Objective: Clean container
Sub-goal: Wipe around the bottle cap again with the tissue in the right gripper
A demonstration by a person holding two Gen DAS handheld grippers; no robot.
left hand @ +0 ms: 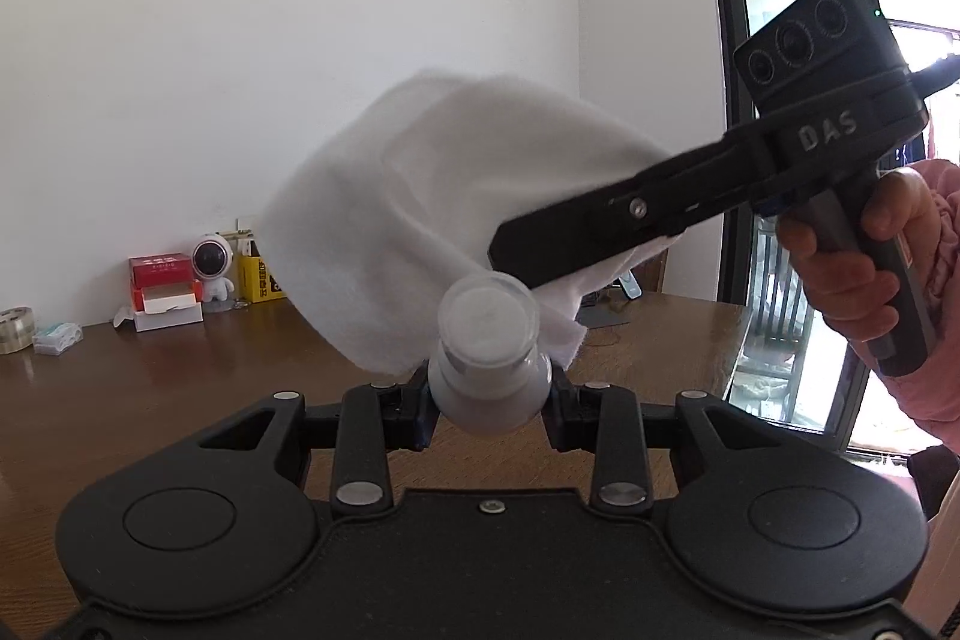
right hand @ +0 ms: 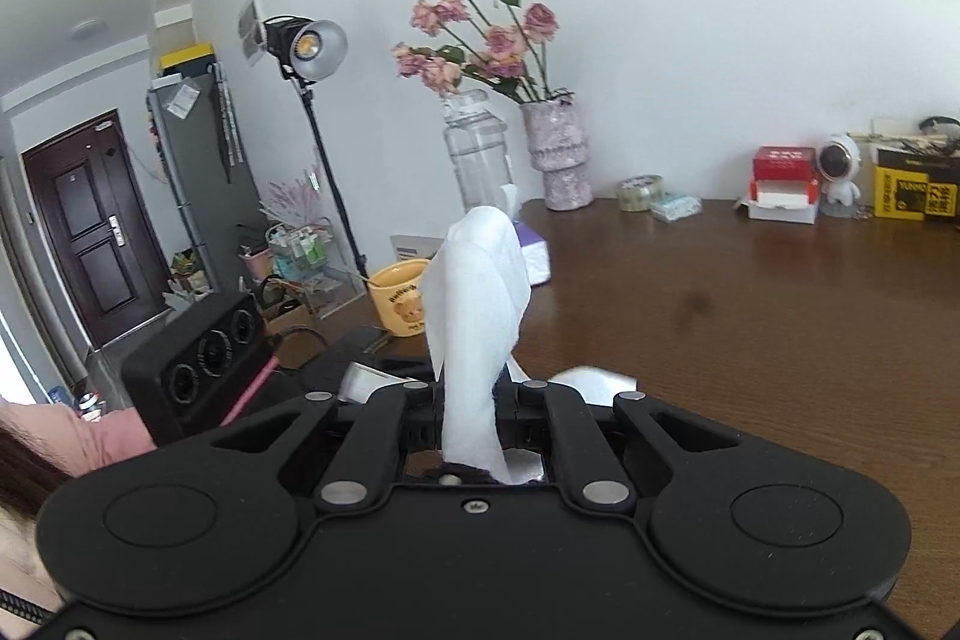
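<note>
- Container [left hand: 489,376]: a small white jar with a clear round top, held in the air above the table [left hand: 150,400], well in from the far edge. Its top faces the left wrist camera, and the body is clamped at its sides. This pose presumably steadies the jar and offers its upper end to the cloth.
- Cloth [left hand: 420,196]: a white wipe, draped behind and just beside the jar's top. Whether it touches the rim cannot be told. It hangs loose, so a free fold is probably meant to be drawn over the jar.
- Left tool [left hand: 489,403]: closed partway, its two fingers pressed against opposite sides of the container, gripping it.
- Right tool [right hand: 471,421]: closed on the cloth, which rises between its fingers in the right wrist view. In the left wrist view it reaches in from the right, held by a hand [left hand: 852,268] in a pink sleeve.
- Surroundings: boxes and an astronaut figure [left hand: 211,268] stand along the table's far edge. A vase of flowers [right hand: 561,154] stands near its far corner.
</note>
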